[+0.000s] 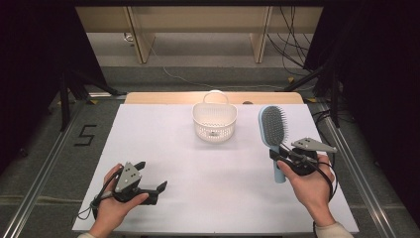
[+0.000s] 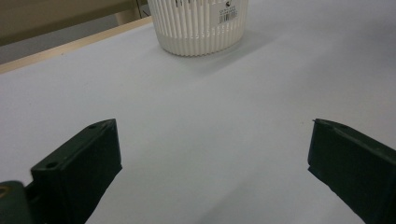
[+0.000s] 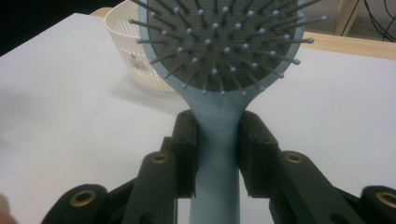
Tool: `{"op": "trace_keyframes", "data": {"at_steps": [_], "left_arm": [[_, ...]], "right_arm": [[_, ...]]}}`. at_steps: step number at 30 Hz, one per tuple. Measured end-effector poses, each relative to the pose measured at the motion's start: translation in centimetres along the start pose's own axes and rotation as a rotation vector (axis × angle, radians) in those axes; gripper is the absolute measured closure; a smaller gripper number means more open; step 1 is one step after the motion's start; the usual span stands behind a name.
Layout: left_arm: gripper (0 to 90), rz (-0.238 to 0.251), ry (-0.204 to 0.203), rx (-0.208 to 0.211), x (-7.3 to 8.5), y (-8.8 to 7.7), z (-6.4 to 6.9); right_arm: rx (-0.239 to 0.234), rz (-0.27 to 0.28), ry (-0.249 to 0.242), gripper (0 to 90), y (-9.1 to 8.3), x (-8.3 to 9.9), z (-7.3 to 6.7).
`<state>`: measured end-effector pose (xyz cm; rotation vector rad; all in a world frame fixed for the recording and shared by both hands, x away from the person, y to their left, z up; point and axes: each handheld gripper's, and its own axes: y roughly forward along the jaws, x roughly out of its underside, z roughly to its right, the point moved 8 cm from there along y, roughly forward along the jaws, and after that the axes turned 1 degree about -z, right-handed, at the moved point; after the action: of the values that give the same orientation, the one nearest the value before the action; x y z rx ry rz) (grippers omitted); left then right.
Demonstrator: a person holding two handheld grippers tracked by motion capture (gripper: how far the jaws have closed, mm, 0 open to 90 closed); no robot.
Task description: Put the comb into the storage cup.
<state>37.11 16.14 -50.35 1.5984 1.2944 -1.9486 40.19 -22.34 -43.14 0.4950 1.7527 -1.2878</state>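
A light blue hairbrush (image 1: 273,127) with a grey bristle pad lies at the right of the white table. My right gripper (image 1: 278,154) is shut on its handle, and in the right gripper view both black jaws press the neck of the hairbrush (image 3: 219,130) just below the bristle head. A white slatted basket (image 1: 214,119) with a loop handle stands at the middle back. My left gripper (image 1: 152,184) rests low at the near left, jaws wide apart with nothing between them; ahead of the left gripper (image 2: 212,158) I see bare table and the basket (image 2: 198,25).
The white table cover (image 1: 198,168) ends at a wooden strip (image 1: 163,97) behind the basket. Grey floor with metal rails lies left and right, and cables (image 1: 292,44) and wooden legs stand beyond the table.
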Motion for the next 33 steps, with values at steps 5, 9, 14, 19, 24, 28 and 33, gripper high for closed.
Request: {"op": "trace_keyframes", "data": {"at_steps": [5,9,14,19,24,28,33], "left_arm": [[2.1,0.001,-0.001,0.0,0.0,0.0,0.0],[2.1,-0.001,0.001,-0.001,0.0,0.0,0.0],[2.1,0.0,0.0,-0.001,0.0,0.0,0.0],[2.1,0.0,0.0,0.0,0.0,0.0,0.0],[2.1,0.0,0.002,0.0,0.0,0.0,0.0],[2.1,0.001,0.0,-0.001,0.0,0.0,0.0],[2.1,0.001,0.001,-0.001,0.0,0.0,0.0]], "right_arm": [[0.001,0.018,0.003,70.5,0.1,-0.4,0.0],[0.004,0.03,0.004,70.5,0.1,-0.7,0.0],[0.003,0.036,0.005,70.5,0.3,-0.9,0.0],[0.007,0.044,0.005,70.5,0.4,-1.2,0.0],[0.005,0.049,0.004,70.5,0.5,-1.4,-0.1],[0.006,0.06,0.003,70.5,0.5,-1.7,-0.1],[0.007,0.07,-0.001,70.5,0.6,-2.0,-0.2]]}}
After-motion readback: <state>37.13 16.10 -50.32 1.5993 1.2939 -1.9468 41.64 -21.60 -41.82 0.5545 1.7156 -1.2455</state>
